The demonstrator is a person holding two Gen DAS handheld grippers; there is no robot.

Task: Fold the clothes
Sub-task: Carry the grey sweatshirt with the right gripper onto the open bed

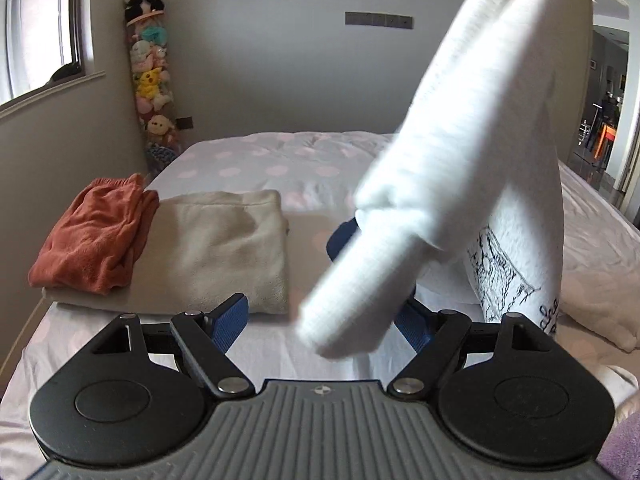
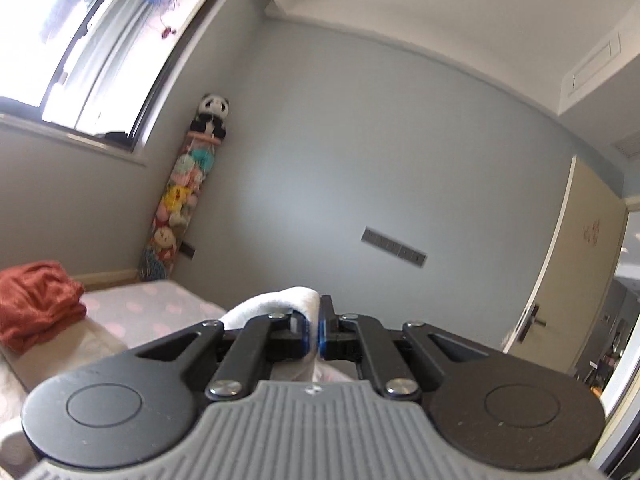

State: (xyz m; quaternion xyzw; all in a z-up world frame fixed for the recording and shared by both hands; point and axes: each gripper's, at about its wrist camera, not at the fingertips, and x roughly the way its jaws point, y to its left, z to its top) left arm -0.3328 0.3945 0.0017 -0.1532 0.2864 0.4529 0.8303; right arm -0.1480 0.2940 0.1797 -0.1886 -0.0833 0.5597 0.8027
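You're pinching the white top (image 2: 280,300) in the right gripper (image 2: 320,330): jaws are clamped nearly together with a fold of cloth between them. That gripper is tilting up at the wall, so the top is hanging in the air rather than lying on the bed (image 1: 260,160), probably to let it drop straight under its own weight. In the left view the top (image 1: 480,140) is dangling across the frame, sleeve blurring, print panel low on the right. The left gripper (image 1: 320,312) is standing wide open under the sleeve, holding nothing, and looks placed to catch a second edge. The beige piece (image 1: 224,248) and the rust piece (image 1: 96,236) are sitting folded side by side, touching, at the left of the bed. The white top isn't folded.
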